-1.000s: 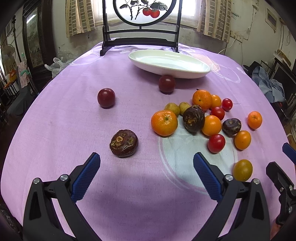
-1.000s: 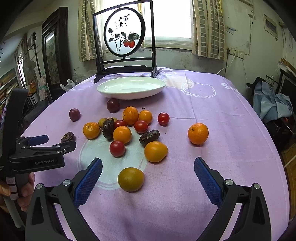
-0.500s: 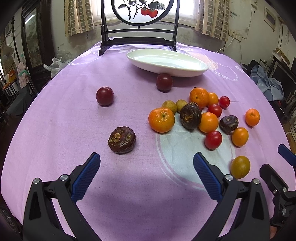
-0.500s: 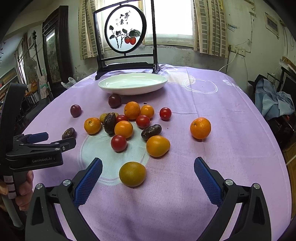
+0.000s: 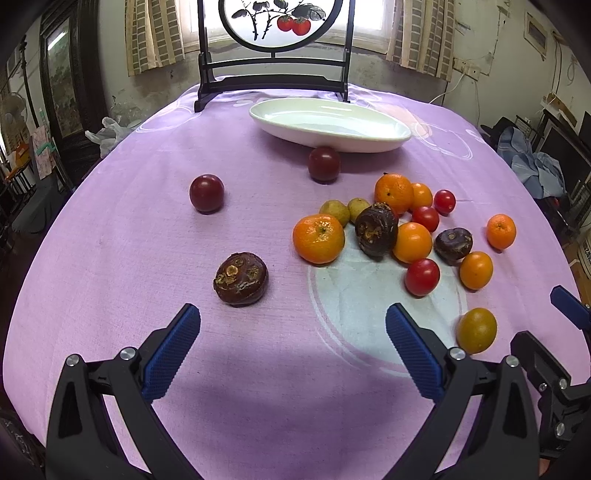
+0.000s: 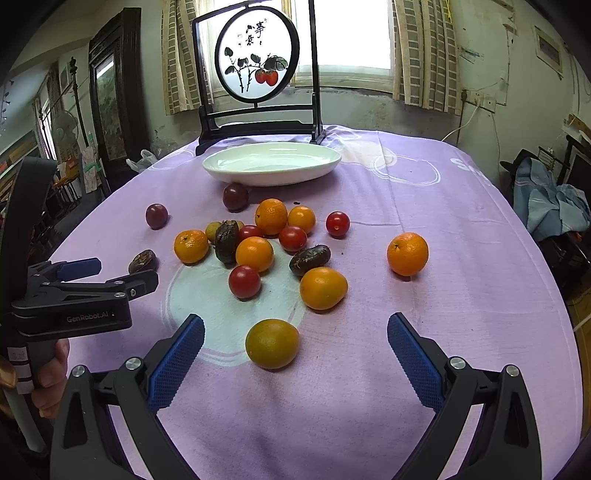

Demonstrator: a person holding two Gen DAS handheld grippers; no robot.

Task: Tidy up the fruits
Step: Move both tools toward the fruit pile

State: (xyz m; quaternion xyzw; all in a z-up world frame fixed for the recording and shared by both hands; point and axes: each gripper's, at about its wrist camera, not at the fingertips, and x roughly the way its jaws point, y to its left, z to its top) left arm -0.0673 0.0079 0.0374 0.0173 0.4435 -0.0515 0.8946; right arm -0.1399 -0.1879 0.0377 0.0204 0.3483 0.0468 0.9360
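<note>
Both claws spread wide, empty: left claw (image 5: 293, 341), right claw (image 6: 295, 349). Fruits loose mid-table; white dish (image 6: 271, 162) empty near far edge. Greenish-orange fruit (image 6: 272, 343) just ahead of right claw. Centre it between the pads, close gently; round, likely rolls

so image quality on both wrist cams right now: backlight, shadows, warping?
Left wrist view: window blown out behind the round screen, table edge bowed by the fisheye, soft shadow on the purple cloth under the left tongs. Right wrist view: same window glare, sheen on the white dish, fruit sharp, corners vignetted, right tongs open.
</note>
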